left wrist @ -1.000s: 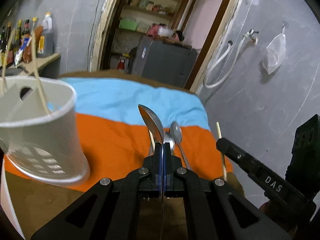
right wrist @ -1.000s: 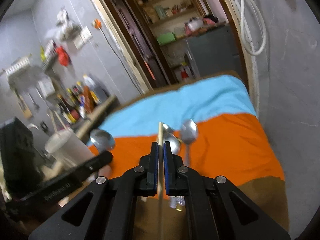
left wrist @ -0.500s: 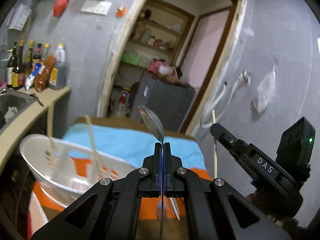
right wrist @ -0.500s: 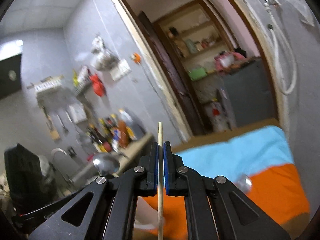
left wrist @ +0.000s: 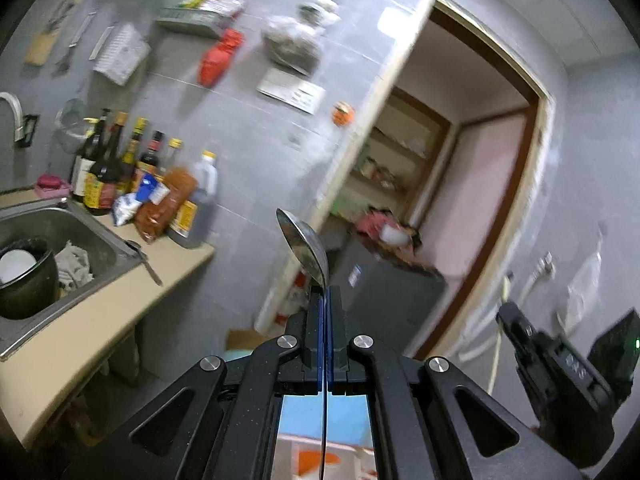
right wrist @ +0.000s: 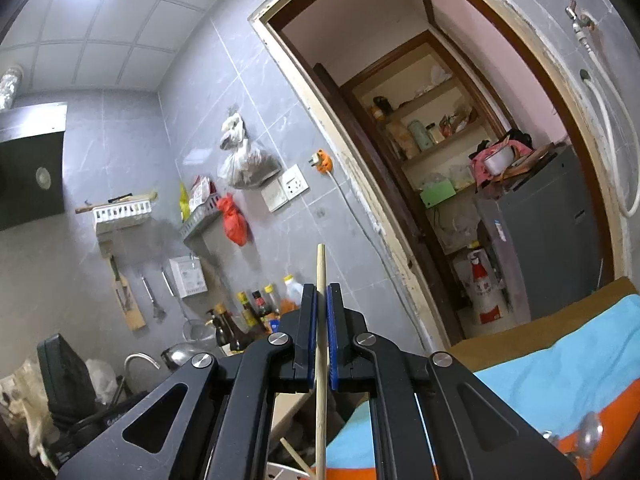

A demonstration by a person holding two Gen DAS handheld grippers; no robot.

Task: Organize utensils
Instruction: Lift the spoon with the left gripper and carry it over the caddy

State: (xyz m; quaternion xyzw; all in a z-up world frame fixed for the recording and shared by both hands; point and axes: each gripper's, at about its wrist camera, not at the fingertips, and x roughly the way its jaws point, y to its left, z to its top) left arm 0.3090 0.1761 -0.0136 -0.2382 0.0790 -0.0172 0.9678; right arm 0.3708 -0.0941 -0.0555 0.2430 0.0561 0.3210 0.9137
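Between the left gripper's (left wrist: 323, 300) pads: spoon (left wrist: 304, 246), clamped, bowl up. Right gripper (right wrist: 321, 300) clamps a chopstick (right wrist: 320, 320). Both have risen off the tabletop (right wrist: 560, 368) since a second ago; holder rim (right wrist: 280, 472) below right gripper. Likely carrying toward it.

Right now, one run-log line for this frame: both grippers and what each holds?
left gripper: shut on spoon | right gripper: shut on chopstick | both utensils lifted, bowl and tip up
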